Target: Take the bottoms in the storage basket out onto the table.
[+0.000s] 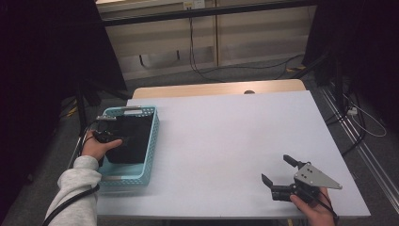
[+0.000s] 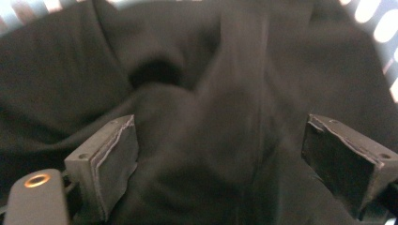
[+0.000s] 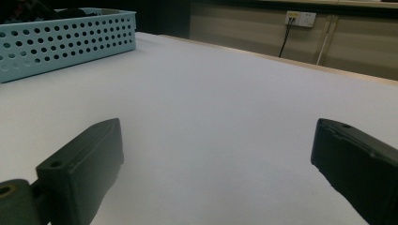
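The black cloth (image 2: 197,140) lies bunched in the blue basket (image 1: 149,141) directly under the left gripper (image 2: 220,154), jaws spread astride a fold, probably not yet touching; the right gripper (image 1: 280,172) idles agape, well apart

The left gripper (image 2: 220,154) hangs close over a rumpled black fabric cloth (image 2: 187,93), its two black padded jaws spread wide with folds of cloth between them. Past the cloth, at the upper corners ahead, slivers of a pale perforated basket wall (image 2: 382,21) show, blurred.
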A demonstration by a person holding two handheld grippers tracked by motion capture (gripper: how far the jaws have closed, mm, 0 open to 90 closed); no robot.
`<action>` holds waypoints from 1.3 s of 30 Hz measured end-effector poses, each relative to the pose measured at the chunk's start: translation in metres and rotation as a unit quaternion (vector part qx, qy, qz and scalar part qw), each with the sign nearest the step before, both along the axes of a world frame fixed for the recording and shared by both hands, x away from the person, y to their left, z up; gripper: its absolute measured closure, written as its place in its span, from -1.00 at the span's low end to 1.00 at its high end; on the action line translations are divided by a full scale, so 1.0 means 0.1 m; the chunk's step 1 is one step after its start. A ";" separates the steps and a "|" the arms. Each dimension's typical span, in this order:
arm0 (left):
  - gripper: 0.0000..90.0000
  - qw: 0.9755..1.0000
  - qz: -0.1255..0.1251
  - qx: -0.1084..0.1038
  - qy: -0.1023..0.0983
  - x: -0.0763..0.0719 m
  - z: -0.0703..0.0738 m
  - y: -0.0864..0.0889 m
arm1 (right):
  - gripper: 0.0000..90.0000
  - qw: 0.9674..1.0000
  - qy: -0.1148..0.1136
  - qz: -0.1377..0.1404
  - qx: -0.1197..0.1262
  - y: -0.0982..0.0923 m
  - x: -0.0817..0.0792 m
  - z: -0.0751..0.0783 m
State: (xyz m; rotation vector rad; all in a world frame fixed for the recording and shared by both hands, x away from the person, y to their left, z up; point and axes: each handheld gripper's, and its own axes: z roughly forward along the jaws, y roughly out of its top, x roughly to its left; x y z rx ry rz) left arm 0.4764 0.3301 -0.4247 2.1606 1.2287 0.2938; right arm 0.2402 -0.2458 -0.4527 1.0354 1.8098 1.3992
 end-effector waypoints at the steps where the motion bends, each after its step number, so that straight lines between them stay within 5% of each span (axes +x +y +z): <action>1: -0.76 1.000 -0.006 0.008 0.009 -0.01 -0.04 0.01 | -0.96 1.000 -0.001 0.002 -0.001 0.00 0.00 0.00; 5: -0.79 1.000 -0.010 0.017 0.021 -0.04 -0.19 0.00 | -0.96 1.000 -0.001 0.006 -0.004 0.02 0.00 0.00; 10: -0.76 1.000 -0.003 0.022 0.001 -0.03 -0.23 -0.07 | -0.96 1.000 0.000 0.006 -0.006 0.02 0.00 0.00; 11: -0.67 1.000 -0.006 0.017 0.000 -0.04 -0.22 -0.08 | -0.95 1.000 0.001 0.006 -0.006 0.02 0.00 0.00; 14: 0.11 1.000 -0.019 -0.014 0.011 -0.04 -0.19 -0.13 | -0.95 1.000 0.002 0.005 -0.007 0.02 0.01 0.00; 18: 0.50 0.999 -0.006 -0.040 0.027 -0.04 -0.19 -0.17 | -0.95 1.000 0.002 0.007 -0.008 0.03 0.01 0.00; 21: 0.69 0.999 -0.007 -0.026 0.039 -0.03 -0.13 -0.21 | -0.95 1.000 0.003 0.006 -0.008 0.03 0.01 -0.01; 24: 0.73 0.999 0.003 -0.038 0.038 -0.01 0.00 -0.21 | -0.95 1.000 0.003 0.005 -0.006 0.02 0.01 -0.01; 28: 0.74 0.998 0.008 -0.054 -0.003 0.06 0.26 -0.18 | -0.95 1.000 0.003 0.005 -0.006 0.01 0.01 -0.01; 31: 0.73 0.998 0.016 -0.045 -0.029 0.14 0.38 -0.19 | -0.94 1.000 0.005 0.008 -0.006 0.02 0.01 -0.01; 36: 0.63 0.997 0.040 -0.038 -0.049 0.30 0.28 -0.26 | -0.94 1.000 0.008 0.011 -0.006 0.03 0.03 -0.02; 39: 0.25 0.997 0.058 -0.030 -0.046 0.36 0.14 -0.29 | -0.94 1.000 0.008 0.010 -0.005 0.02 0.03 -0.02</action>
